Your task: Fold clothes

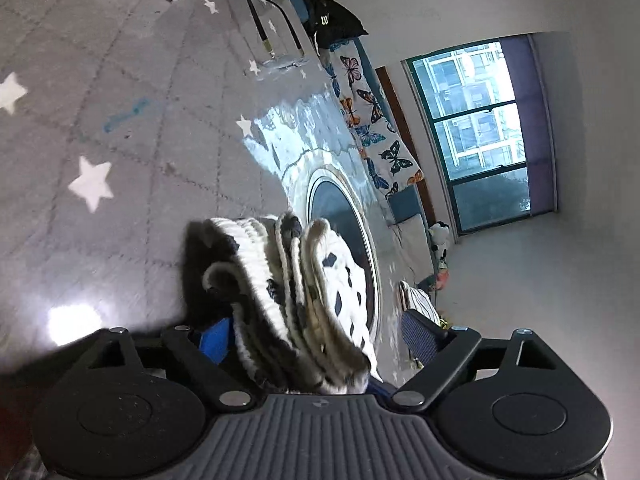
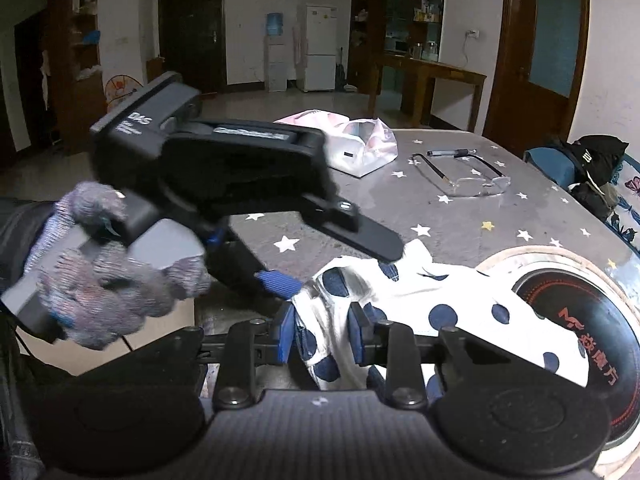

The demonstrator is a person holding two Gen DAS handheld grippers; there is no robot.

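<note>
Polka-dot garment (image 2: 404,292) looked light and floppy; right claw (image 2: 322,336) pinched a near bunched edge; left claw (image 2: 320,256) was spread; grab corners, I'd say.

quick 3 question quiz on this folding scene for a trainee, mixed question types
1. True or false: the glasses lie on top of the polka-dot garment.
2. What is the right tool clamped on? A. a pen B. the polka-dot garment C. a plastic bag
3. One word: is the left tool open or shut?

Key: 1. False, they lie apart from it, farther back on the table. 2. B. 3. Open.
</note>
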